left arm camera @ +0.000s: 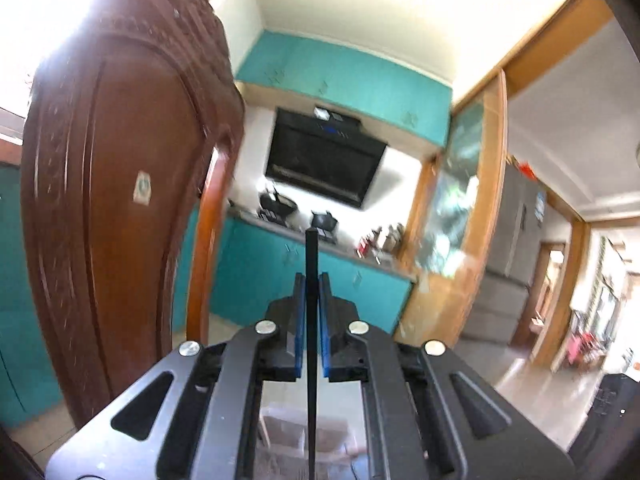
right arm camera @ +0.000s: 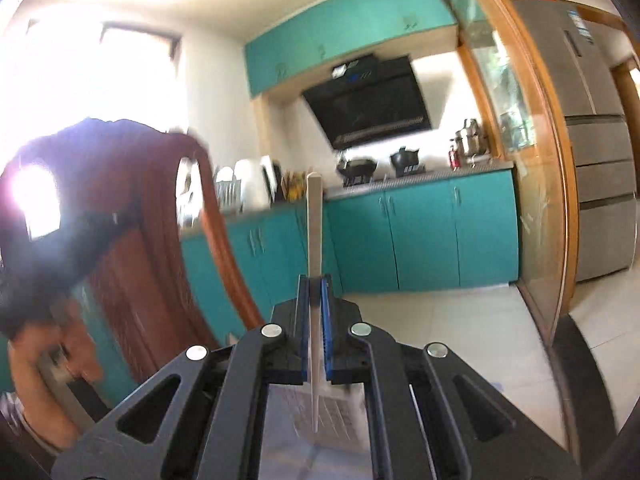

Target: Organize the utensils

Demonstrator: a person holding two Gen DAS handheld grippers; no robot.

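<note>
Mid-carry, the left gripper (left arm camera: 311, 280) is clamped on a black chopstick (left arm camera: 311, 264) and the right gripper (right arm camera: 315, 280) on a pale chopstick (right arm camera: 314, 216), both pointing toward the far teal cabinets (right arm camera: 420, 236); next probably comes lowering each into a holder.

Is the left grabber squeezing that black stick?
Touching. The left wrist view shows the left gripper's blue pads pressed against both sides of the black stick.
</note>
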